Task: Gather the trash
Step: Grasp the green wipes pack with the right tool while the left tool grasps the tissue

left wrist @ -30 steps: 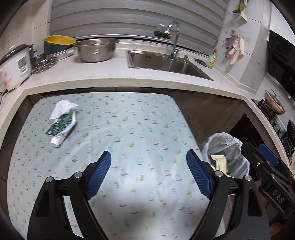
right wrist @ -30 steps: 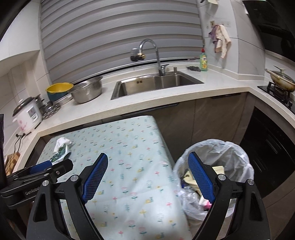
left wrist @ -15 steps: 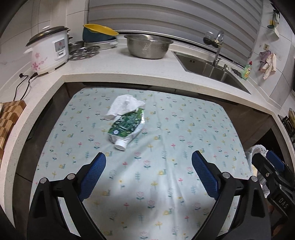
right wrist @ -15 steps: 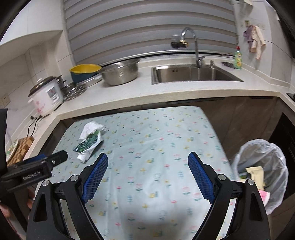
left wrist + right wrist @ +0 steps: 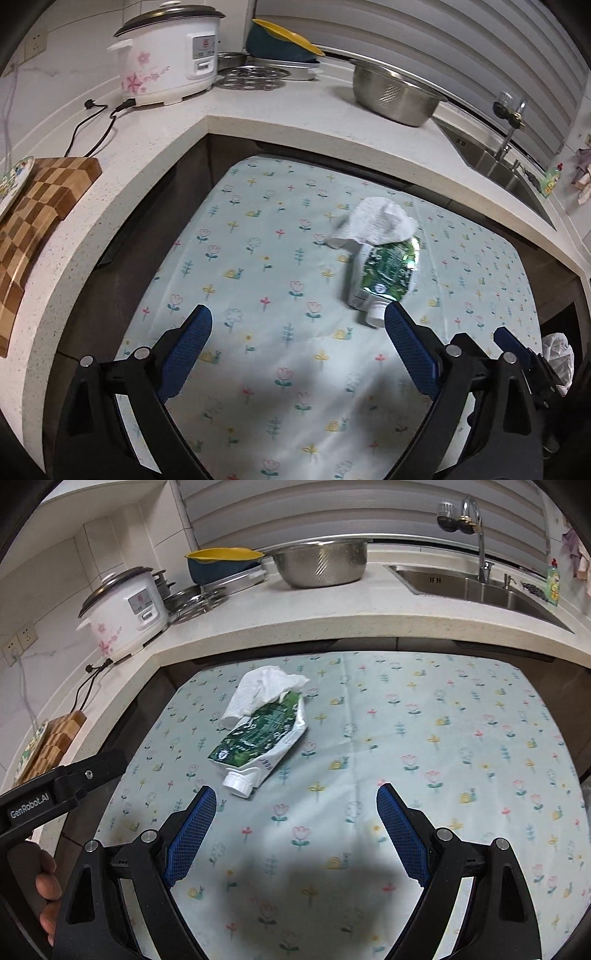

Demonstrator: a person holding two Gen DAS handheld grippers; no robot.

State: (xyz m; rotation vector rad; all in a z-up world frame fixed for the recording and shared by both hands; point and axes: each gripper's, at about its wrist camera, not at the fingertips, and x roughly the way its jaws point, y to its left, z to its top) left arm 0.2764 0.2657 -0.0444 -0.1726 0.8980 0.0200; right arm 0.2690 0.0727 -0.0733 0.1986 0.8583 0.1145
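A green and white spout pouch (image 5: pixel 384 275) with a white cap lies flat on the flowered tablecloth (image 5: pixel 258 280). A crumpled white paper towel (image 5: pixel 376 223) lies against its far end. Both also show in the right wrist view: the pouch (image 5: pixel 264 729) and the towel (image 5: pixel 258 690). My left gripper (image 5: pixel 297 345) is open and empty above the cloth, with the pouch just beyond its right finger. My right gripper (image 5: pixel 295 825) is open and empty, with the pouch cap just ahead of its left finger.
A white-bagged trash bin (image 5: pixel 559 354) peeks in at the table's right edge. The counter around the table holds a rice cooker (image 5: pixel 168 55), a steel bowl (image 5: pixel 393 92), a wooden board (image 5: pixel 33 206) and a sink (image 5: pixel 476 585).
Both grippers have swung left, away from the trash bin, and closer to the pouch and paper towel. Both stay open and empty.
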